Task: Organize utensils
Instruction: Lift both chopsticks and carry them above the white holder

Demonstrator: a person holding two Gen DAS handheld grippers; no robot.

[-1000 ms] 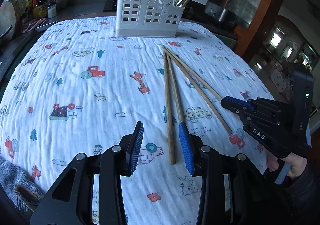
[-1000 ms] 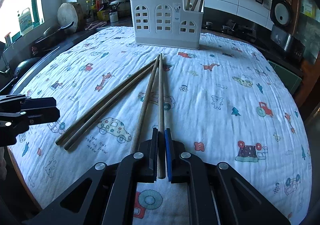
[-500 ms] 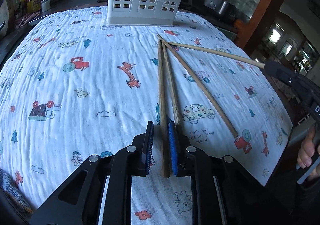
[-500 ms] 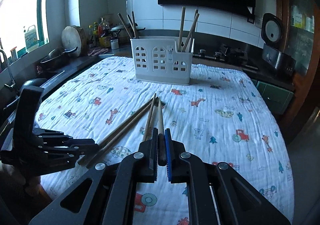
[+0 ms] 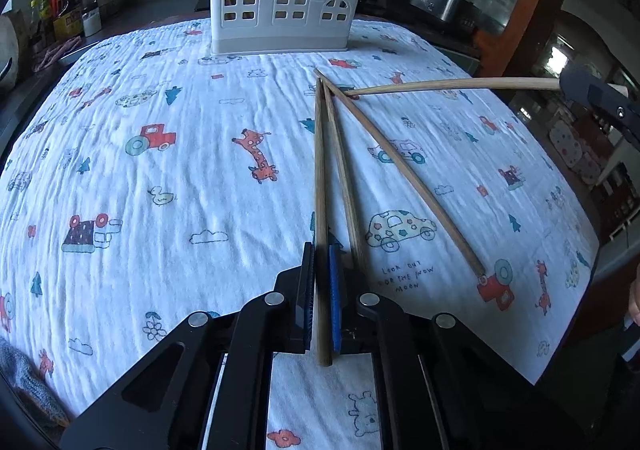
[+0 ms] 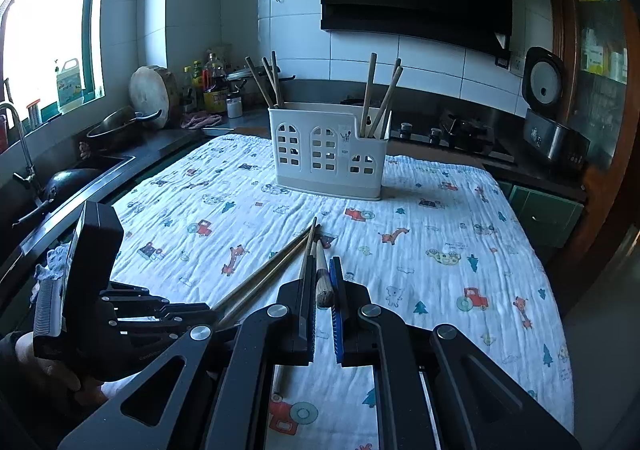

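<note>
A white utensil holder stands at the far side of the table, with chopsticks in its end compartments; it also shows in the right wrist view. My left gripper is shut on a wooden chopstick that lies on the cloth. Two more chopsticks lie beside it, fanned out. My right gripper is shut on another chopstick, lifted at the near end, its far tip still near the others.
A patterned white cloth covers the table. A counter with bottles, a cutting board and a pan runs along the left. A rice cooker and stove stand at the back right. The table edge drops off at the right.
My left gripper moved onto the leftmost chopstick and closed on it. My right gripper lifted its chopstick's near end up off the cloth and pulled back.
</note>
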